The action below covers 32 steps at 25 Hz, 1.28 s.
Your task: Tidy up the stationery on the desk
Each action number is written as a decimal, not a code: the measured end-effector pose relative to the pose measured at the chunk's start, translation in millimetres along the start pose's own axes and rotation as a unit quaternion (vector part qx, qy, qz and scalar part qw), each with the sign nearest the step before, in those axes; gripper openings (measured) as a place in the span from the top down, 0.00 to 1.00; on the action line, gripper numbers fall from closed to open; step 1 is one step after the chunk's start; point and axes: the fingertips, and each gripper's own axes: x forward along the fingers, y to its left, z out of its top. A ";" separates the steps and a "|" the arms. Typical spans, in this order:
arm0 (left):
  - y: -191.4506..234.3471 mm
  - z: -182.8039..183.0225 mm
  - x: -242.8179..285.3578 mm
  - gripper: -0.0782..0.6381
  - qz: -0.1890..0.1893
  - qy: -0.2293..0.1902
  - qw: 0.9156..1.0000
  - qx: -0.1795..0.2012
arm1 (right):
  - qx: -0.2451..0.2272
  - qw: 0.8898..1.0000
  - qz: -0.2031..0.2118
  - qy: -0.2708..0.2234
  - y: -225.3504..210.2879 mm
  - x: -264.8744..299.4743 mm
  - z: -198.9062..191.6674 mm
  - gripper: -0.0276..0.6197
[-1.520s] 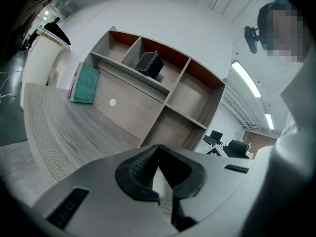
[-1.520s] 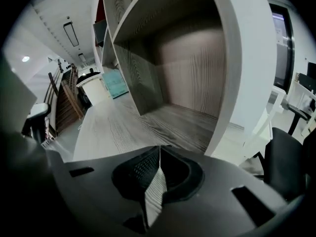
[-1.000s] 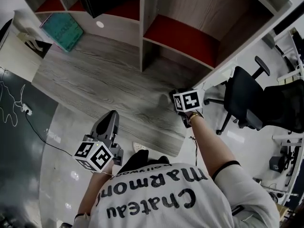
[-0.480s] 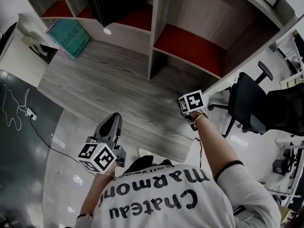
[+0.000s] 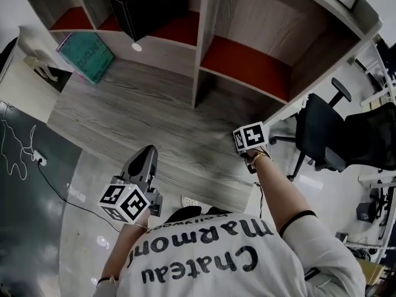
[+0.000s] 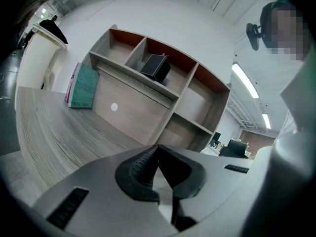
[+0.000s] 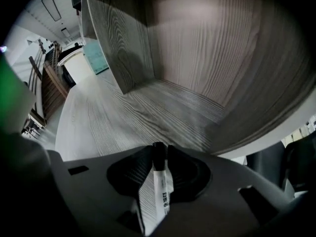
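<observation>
The right tongs (image 7: 159, 152), which have just been closing, clench a white, black-capped marker (image 7: 161, 184) at the counter's (image 5: 142, 116) right edge, while the left tongs (image 6: 157, 149) hang pressed together, empty.

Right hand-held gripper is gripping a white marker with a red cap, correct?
No, the cap is black, not red. The right gripper view shows the right hand-held gripper, its jaws having just been closing, gripping a white marker with a black cap.
</observation>
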 end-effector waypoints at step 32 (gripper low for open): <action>-114.0 10.4 -39.8 0.87 -0.010 -0.067 0.997 0.025 | 0.072 0.951 0.185 -0.238 74.2 -178.7 57.2 0.84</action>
